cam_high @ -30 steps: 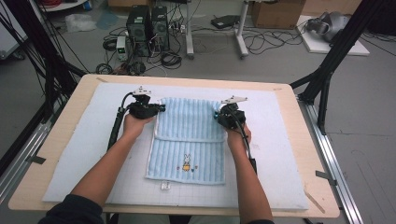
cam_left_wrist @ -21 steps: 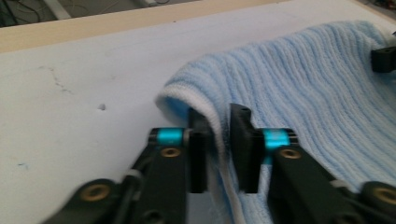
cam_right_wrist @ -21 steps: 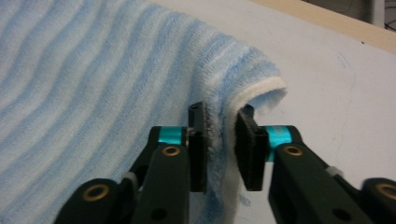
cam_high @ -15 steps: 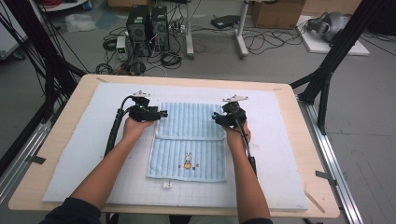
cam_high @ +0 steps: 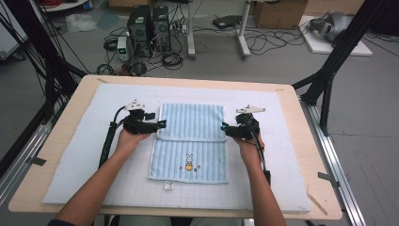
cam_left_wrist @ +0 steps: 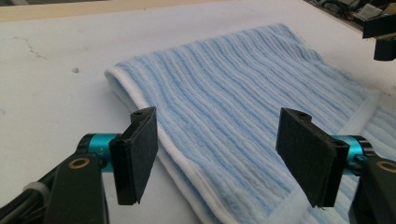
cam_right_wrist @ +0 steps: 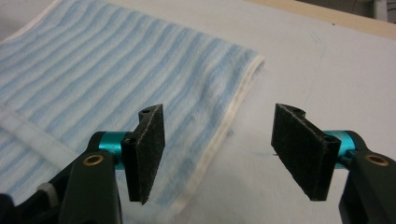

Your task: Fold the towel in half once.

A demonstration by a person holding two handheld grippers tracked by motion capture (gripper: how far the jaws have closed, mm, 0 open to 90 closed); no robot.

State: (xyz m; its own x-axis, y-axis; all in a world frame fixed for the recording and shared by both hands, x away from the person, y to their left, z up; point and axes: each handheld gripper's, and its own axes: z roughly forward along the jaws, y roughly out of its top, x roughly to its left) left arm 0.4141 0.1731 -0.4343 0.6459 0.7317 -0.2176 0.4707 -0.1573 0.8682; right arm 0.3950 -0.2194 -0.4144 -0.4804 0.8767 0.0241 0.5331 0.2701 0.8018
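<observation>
My left gripper (cam_high: 162, 124) and right gripper (cam_high: 224, 128) have just been opening wide, holding nothing, beside the folded blue towel (cam_high: 190, 141).

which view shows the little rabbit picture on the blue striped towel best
The high view: the small rabbit picture sits in plain sight on the lower layer of the folded light blue striped towel. The left and right gripper views give close-ups of the towel's ribbed folded layer and white hem instead.

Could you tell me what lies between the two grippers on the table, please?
The folded blue towel spans the stretch between left gripper and right gripper, seen in the high view.
</observation>
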